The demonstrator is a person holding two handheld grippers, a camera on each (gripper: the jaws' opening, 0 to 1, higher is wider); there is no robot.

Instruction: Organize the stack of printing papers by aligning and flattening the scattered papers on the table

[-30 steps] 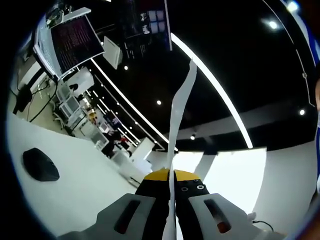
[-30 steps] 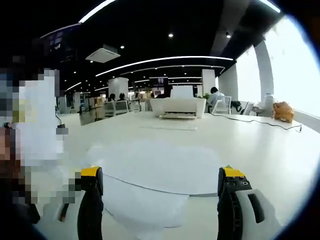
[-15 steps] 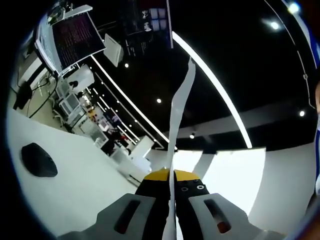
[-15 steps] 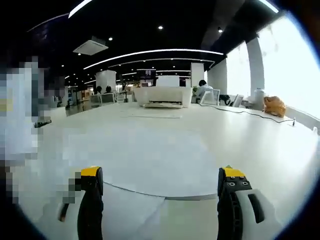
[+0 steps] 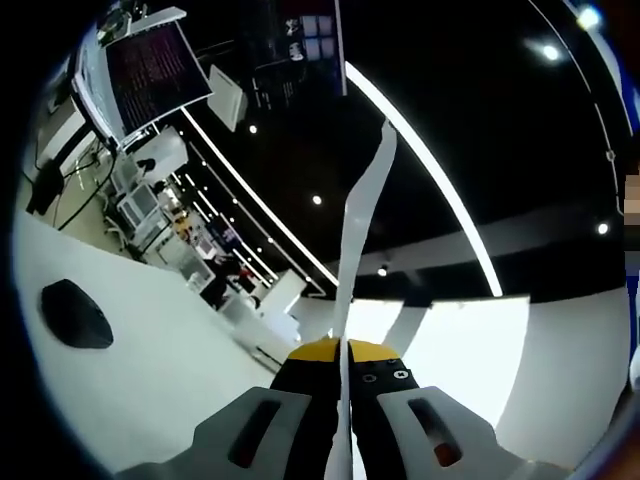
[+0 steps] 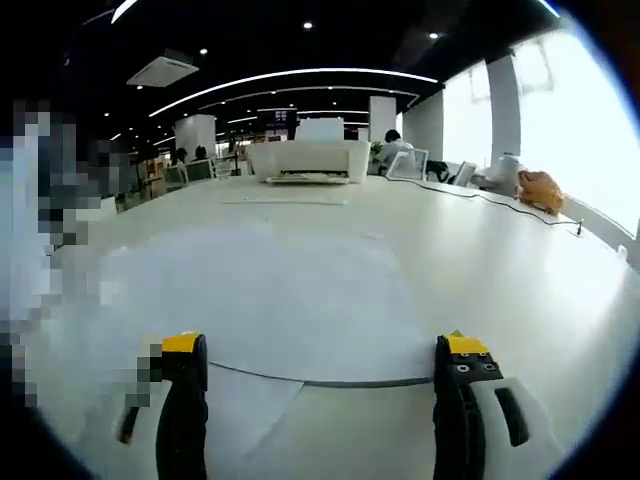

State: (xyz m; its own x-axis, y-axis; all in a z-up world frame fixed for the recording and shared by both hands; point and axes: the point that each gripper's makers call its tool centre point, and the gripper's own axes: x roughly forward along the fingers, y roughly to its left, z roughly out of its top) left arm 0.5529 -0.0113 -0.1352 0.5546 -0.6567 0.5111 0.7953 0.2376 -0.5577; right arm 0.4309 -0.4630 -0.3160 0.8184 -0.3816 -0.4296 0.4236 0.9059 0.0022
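White table (image 6: 500,270) bears flat papers (image 6: 270,300) before the wide-open, empty right gripper (image 6: 318,352). Left gripper (image 5: 341,352), clamped on an edge-on sheet (image 5: 362,215), is unchanged; the papers now lie nearer the right gripper.

Open office: black ceiling (image 6: 330,30) with light strips (image 6: 300,74); bright windows (image 6: 560,130); white desks (image 6: 500,260).

Left gripper (image 5: 342,352): black jaws, yellow tips at 6 o'clock of left gripper view; light grey moulded shells below, each with dark oblong slot; two small round screw holes on right jaw near yellow tip; reddish spot in right slot.

Right gripper (image 6: 318,350): two black jaws at 7 and 5 o'clock of right gripper view, yellow caps; right jaw with small screws, grey shell, dark slot.
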